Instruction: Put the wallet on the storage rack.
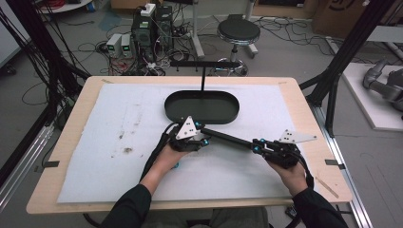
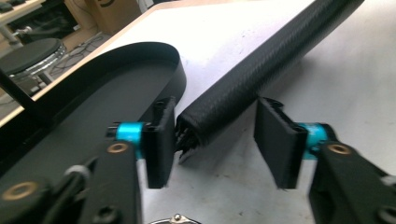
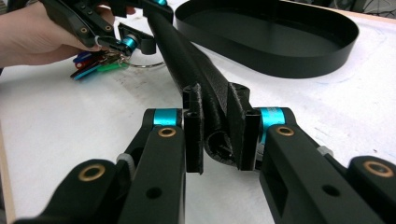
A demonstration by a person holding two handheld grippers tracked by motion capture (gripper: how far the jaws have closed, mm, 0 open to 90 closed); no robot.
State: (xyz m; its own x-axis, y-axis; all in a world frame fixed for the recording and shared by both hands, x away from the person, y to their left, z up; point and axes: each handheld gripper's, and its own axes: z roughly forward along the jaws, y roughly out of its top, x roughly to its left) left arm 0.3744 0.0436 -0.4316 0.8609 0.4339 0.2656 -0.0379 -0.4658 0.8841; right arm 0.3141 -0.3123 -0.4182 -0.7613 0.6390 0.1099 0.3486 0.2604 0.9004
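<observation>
A long black textured tube point(image 1: 228, 138) lies slanted on the white mat in front of the oval black tray point(image 1: 171, 111). My right gripper point(image 1: 256, 145) is shut on its near right end; in the right gripper view both pads squeeze the tube point(image 3: 187, 60) within the gripper point(image 3: 217, 126). My left gripper point(image 1: 202, 135) stands around the tube's other end point(image 2: 261, 60). In the left gripper view the gripper point(image 2: 217, 126) is open: one pad sits against the tube end, the other is clear of it. The tray's wall point(image 2: 140, 51) is just beside that end.
A bunch of keys with coloured tags point(image 3: 93, 63) lies on the mat under the left hand. A black T-shaped stand point(image 1: 203, 71) rises behind the tray. The white mat point(image 1: 119, 118) covers the wooden table. A stool point(image 1: 237, 33) and computers stand on the floor beyond.
</observation>
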